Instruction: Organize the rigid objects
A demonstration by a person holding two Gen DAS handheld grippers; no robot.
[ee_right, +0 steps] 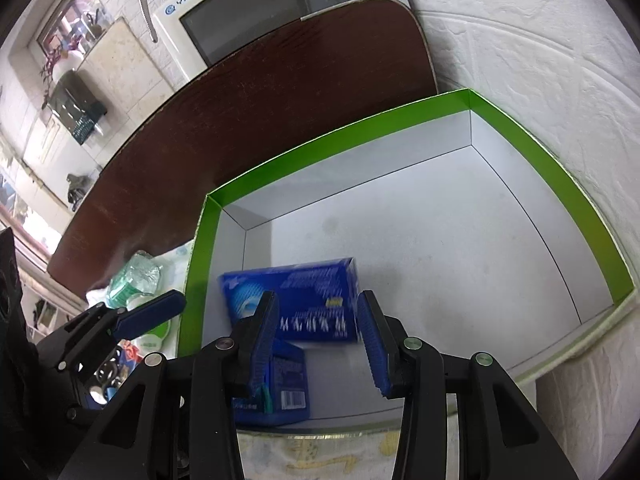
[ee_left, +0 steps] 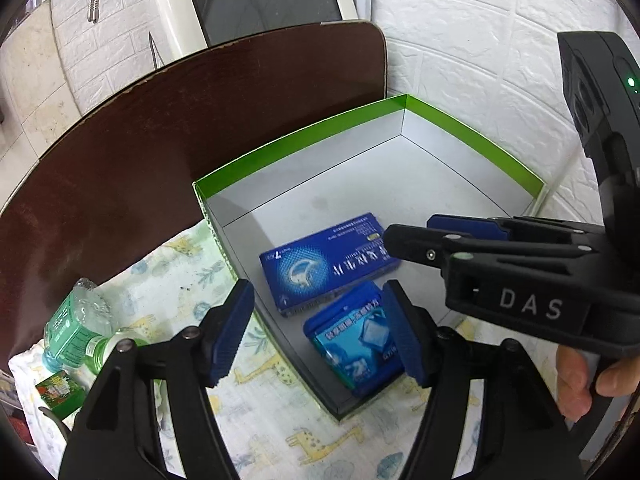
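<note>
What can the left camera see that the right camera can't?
Only the left wrist view shows the person's hand holding the right gripper, and the small green packet on the giraffe cloth.

Only the right wrist view shows the window shelf with a plant.

Both show the green-edged box, the big blue box and small blue pack inside it, the green bottle, and the white machine.

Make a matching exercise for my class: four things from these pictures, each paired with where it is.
Things:
1. large blue box
2. small blue packet
3. green bottle
4. tray

Places:
A. lying on the patterned cloth, outside the tray
B. on the tray floor, nearest the front wall
C. on the table, beside the white wall
D. on the tray floor, behind the packet

Pairs: 1-D, 2-B, 3-A, 4-C
</note>
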